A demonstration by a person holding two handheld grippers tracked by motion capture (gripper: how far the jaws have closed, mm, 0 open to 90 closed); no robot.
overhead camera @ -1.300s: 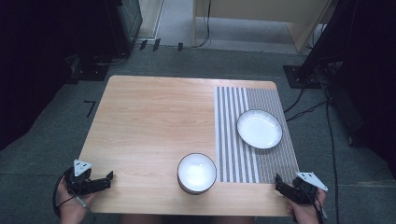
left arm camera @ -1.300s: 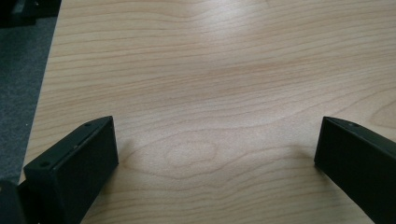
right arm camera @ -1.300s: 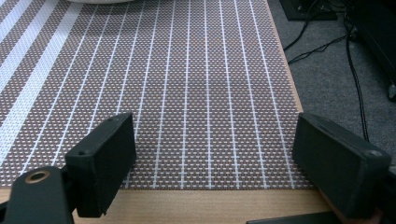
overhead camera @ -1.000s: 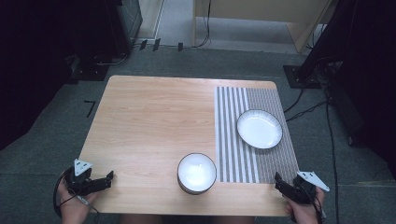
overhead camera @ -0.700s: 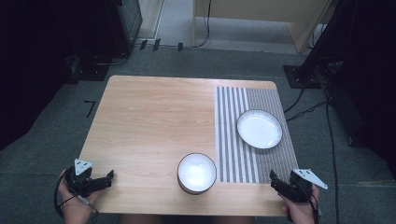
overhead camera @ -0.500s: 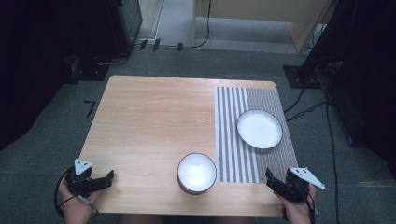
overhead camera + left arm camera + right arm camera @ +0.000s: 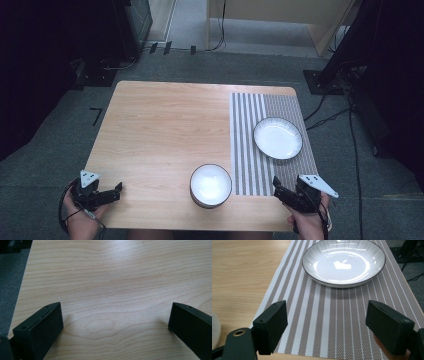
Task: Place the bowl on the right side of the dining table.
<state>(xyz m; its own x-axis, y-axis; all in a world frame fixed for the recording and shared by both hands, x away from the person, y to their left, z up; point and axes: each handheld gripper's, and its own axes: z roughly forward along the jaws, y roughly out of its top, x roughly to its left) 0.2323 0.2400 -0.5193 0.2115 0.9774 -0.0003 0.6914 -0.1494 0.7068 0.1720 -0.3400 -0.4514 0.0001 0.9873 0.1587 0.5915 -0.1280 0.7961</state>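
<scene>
A white plate with a dark rim lies on the striped placemat at the table's right; in the right gripper view the plate sits just beyond the jaws. A white bowl stands near the front edge, left of the mat. My right gripper hovers open at the mat's front corner, its jaws wide with nothing between them. My left gripper rests at the front left corner, open over bare wood.
The wooden table stands on grey carpet. Cables and dark equipment stands lie past the right and far edges. The bowl's edge shows at the left of the right gripper view.
My right gripper has risen and shifted left and forward over the mat's front corner. The left gripper, the plate and the bowl have stayed put.
</scene>
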